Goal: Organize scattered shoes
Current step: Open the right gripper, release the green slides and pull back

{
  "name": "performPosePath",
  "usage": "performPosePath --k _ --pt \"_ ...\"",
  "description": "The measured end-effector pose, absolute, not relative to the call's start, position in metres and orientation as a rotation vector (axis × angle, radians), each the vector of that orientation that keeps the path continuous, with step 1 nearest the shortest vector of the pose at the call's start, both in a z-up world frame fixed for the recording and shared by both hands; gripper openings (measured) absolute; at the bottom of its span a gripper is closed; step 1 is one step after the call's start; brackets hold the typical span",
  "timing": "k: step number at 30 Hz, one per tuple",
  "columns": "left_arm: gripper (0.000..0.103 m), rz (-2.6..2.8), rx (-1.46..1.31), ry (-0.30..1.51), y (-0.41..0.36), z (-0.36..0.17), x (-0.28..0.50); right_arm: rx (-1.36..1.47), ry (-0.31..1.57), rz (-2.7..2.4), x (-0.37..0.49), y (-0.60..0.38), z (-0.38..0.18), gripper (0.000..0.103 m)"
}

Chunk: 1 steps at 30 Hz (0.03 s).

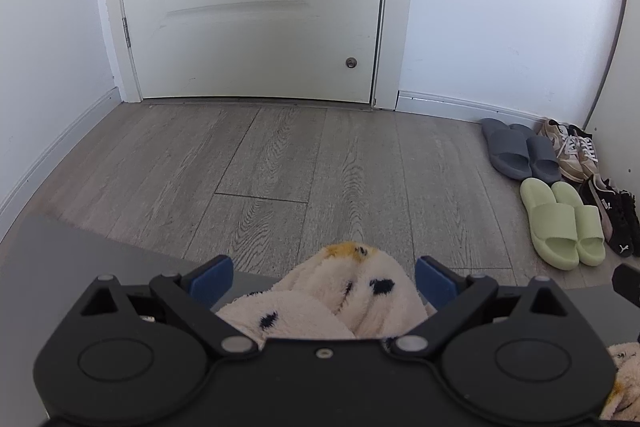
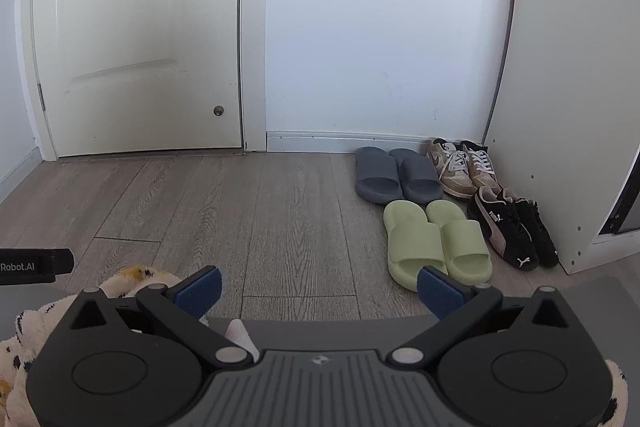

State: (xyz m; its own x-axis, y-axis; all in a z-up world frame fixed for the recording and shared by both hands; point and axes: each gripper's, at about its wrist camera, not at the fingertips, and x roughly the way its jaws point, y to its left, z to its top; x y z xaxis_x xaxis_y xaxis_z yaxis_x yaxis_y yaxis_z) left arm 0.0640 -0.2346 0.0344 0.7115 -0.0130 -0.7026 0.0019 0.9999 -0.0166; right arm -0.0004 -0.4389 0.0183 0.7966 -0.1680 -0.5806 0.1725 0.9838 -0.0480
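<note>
Both grippers hang wide open, holding nothing: the left gripper (image 1: 324,281) straddles a fluffy cream slipper w/ black spots and a yellow patch (image 1: 352,291) on the grey mat (image 1: 80,267), prob. lining up to grab it, while the right gripper (image 2: 319,291) is over bare mat beside it. Four tidy pairs – grey-blue slides (image 2: 396,175), beige lace-up sneakers (image 2: 464,167), pale green slides (image 2: 436,243), black suede sneakers (image 2: 512,227) – are packed into the corner between the white wall (image 2: 380,27) and a white cabinet panel (image 2: 568,107), so the sensible free spot is just left of the slides, w/ wide open grey wood-look floor (image 2: 240,207) to cross.

The black sneakers (image 2: 512,227) near the floor's right edge carry "PUMA" in white on the side stripe. "Robot.AI" stands in white on the black bar (image 2: 34,265) at the left.
</note>
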Motion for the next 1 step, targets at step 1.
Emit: performPosePath --k 1 --pt "0.098 -0.006 -0.012 0.779 -0.2350 0.0342 0.0641 0.008 0.625 -0.183 0.0001 -0.4390 0.0175 0.103"
